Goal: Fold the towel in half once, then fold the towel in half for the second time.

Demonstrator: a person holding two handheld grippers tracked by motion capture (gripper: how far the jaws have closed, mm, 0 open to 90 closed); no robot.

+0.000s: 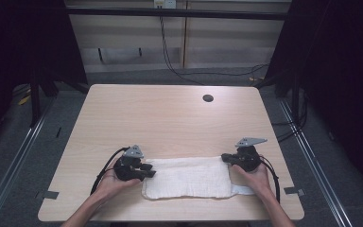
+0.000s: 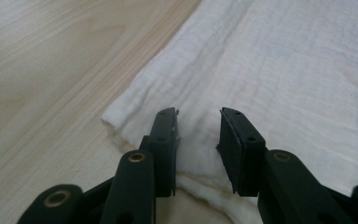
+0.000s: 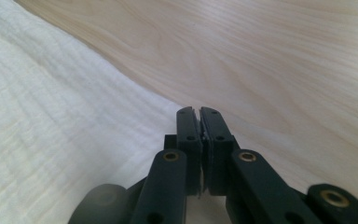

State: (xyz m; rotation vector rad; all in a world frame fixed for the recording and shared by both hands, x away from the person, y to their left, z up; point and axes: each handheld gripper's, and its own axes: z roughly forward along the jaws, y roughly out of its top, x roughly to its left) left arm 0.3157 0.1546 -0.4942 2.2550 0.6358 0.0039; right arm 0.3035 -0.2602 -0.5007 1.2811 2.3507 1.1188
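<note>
Left gripper [image 2: 198,133]: jaws parted, released, poised over the near-left end of a folded white cloth [image 2: 279,74]; in the left gripper view cloth lies between and under the two jaws, and nothing is pinched. In the high view this gripper [image 1: 147,170] sits at the cloth's left edge, held by the person's left hand [image 1: 116,182], its cable looping back toward the desk's front edge.

Right gripper [image 3: 199,116]: jaws pressed together, with a thin pale sliver visible in the seam between them; whether this is cloth cannot be told for certain. The jaws sit at the cloth's border, where white fabric [image 3: 51,130] meets bare wood. In the high view this gripper [image 1: 227,157] rests at the cloth's far-right corner, held by the right hand [image 1: 253,177].

Cloth [image 1: 186,177]: folded into a long rectangle, lying flat on the front part of the desk [image 1: 170,113], stretched between the two grippers; a narrow strip [image 1: 243,190] projects from its near-right corner.

Desk: light wood-grain top with a dark round grommet hole [image 1: 208,98] near the far edge.
</note>
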